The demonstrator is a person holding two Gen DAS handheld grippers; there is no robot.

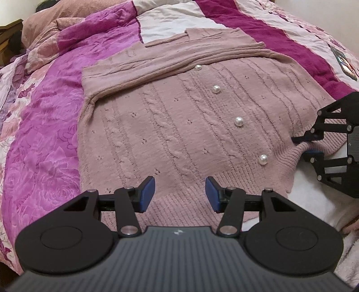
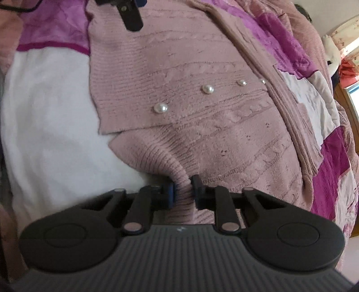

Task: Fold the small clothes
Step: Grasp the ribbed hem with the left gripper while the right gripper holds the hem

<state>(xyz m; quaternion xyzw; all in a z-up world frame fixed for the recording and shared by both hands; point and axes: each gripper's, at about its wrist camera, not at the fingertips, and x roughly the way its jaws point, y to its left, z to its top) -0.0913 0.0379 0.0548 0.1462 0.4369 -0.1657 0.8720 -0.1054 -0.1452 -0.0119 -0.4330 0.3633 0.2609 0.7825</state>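
Observation:
A dusty-pink knit cardigan with pearl buttons lies flat on the bed, one sleeve folded across its upper part. My left gripper hovers open over the ribbed hem, its blue pads apart with nothing pinched. My right gripper is shut on a bunched corner of the hem, which rises in a small ridge between the pads. From the left wrist view the right gripper comes in from the right edge onto that same corner. Part of the left gripper's linkage shows at the top of the right wrist view.
The cardigan rests on a patchwork quilt of magenta, pink and white panels, with a white panel beside the pinched corner. A pink pillow lies at the far left. A small dark flat object sits on the quilt at the right.

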